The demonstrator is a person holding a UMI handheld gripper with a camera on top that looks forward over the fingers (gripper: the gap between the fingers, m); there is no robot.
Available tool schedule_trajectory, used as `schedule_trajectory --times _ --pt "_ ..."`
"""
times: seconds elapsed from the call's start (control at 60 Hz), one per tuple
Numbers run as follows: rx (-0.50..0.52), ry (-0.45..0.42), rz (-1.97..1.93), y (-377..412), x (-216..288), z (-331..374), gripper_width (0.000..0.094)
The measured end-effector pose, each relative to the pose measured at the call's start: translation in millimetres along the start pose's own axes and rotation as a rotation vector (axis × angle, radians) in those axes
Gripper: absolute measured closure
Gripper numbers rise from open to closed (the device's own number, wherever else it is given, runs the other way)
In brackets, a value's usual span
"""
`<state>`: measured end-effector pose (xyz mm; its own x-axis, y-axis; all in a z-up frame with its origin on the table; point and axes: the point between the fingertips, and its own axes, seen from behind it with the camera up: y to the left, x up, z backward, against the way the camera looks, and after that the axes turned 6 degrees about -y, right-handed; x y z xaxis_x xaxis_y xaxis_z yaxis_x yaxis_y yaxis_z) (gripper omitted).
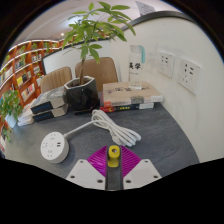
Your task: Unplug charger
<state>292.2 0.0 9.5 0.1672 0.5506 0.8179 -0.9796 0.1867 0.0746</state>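
Ahead of me spreads a grey round table [165,135], and behind it a white wall carries two wall sockets [177,68] side by side; off to the far side a bookshelf [22,65] holds rows of books on several levels; a wooden chair [100,70] stands at the table's far edge. On the table a black pot [80,97] holds a leafy green plant [95,28] that rises well above it; beside the pot lies a stack of books [132,96], and on the other side a second pile of books [42,108]. A white power strip [53,149], round in shape, sits on the table near my fingers, and its white cable [112,126] curls in a loop across the table. My claw [114,165] is parted only a little way, the white fingers [88,172] angling inward with their magenta pads [100,158]; between them sits a small yellow charger [114,153], though I cannot tell whether both pads press on it.
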Motion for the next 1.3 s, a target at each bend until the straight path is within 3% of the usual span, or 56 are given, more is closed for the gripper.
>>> schedule_trajectory --times 0.05,0.15,0.25,0.283,0.35,0.567,0.717,1.05,1.3 --pt "-0.029 0.005 -0.016 -8 -5 1 0.0666" --pt "-0.053 0.009 -0.041 -15 -6 7 0.0578" --pt "-0.078 -0.026 -0.039 -18 9 26 0.0325" --pt "-0.085 -0.048 -0.031 -17 19 36 0.018" --pt "-0.087 -0.117 -0.026 -9 49 63 0.0084" --pt "0.005 -0.343 -0.011 73 133 189 0.0089" --pt "0.062 -0.377 0.034 142 128 252 0.0092" --pt "0.201 -0.233 0.057 263 9 301 0.0089" --pt "0.227 -0.207 0.117 281 -18 311 0.009"
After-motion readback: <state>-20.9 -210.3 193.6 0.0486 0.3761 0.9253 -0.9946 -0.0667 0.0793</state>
